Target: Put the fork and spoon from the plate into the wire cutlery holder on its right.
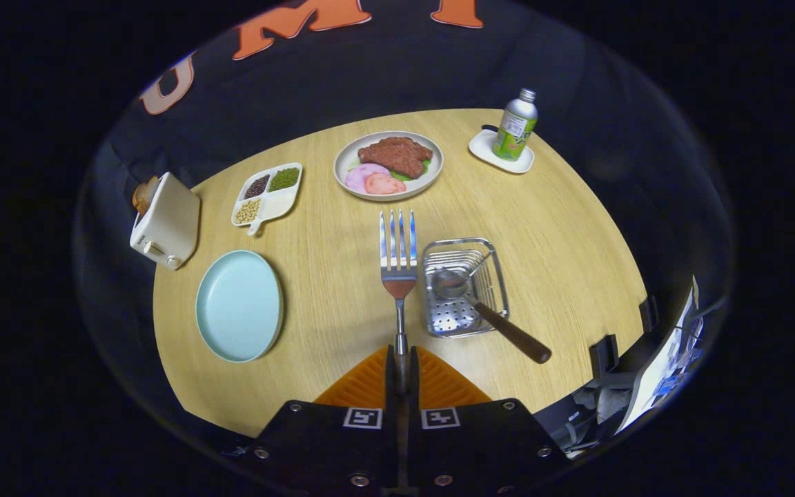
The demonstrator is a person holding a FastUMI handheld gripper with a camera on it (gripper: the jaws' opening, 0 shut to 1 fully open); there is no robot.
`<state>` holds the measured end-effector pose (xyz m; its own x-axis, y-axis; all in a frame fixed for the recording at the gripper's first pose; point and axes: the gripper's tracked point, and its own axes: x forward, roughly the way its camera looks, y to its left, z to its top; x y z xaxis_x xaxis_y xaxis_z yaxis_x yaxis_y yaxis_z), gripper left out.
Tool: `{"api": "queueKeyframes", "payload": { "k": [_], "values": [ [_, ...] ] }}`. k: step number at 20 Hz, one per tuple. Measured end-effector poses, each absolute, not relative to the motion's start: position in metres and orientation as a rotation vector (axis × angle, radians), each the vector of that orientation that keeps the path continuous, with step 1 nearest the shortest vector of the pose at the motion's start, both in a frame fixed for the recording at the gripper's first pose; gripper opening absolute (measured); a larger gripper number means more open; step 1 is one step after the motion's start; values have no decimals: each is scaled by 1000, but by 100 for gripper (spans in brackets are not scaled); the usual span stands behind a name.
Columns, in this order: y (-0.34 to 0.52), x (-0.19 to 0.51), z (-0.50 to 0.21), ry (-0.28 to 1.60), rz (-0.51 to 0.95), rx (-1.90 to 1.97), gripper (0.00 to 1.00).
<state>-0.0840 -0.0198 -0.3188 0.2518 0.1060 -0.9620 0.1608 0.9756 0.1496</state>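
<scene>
Jaws (pixel 401 366) clamped on the fork (pixel 398 259) by its handle, tines pointing away over the tabletop (pixel 563 228), just left of the wire cutlery holder (pixel 463 286). Spoon (pixel 480 304) already sits in the holder, bowl down, brown handle leaning out over the near rim. Light blue plate (pixel 239 305) lies bare, well left of the fork. Food plate (pixel 388 164) beyond the tines.

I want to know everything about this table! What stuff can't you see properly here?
- Fork handle: gripper view, hidden between the claw's orange fingers, shut on it.
- Toaster contents: only a brown bit peeks out, too small to name.
- Bottle label: too small.
- Papers beside the table: cut off, blurred.
</scene>
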Motion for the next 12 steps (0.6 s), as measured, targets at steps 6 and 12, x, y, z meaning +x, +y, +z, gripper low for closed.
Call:
{"api": "queueKeyframes", "payload": {
  "k": [6, 12],
  "values": [
    [-41, -99, -340, 1360, -28, 251, 6],
    [-51, -76, -333, 1279, -12, 303, 11]
  ]
}}
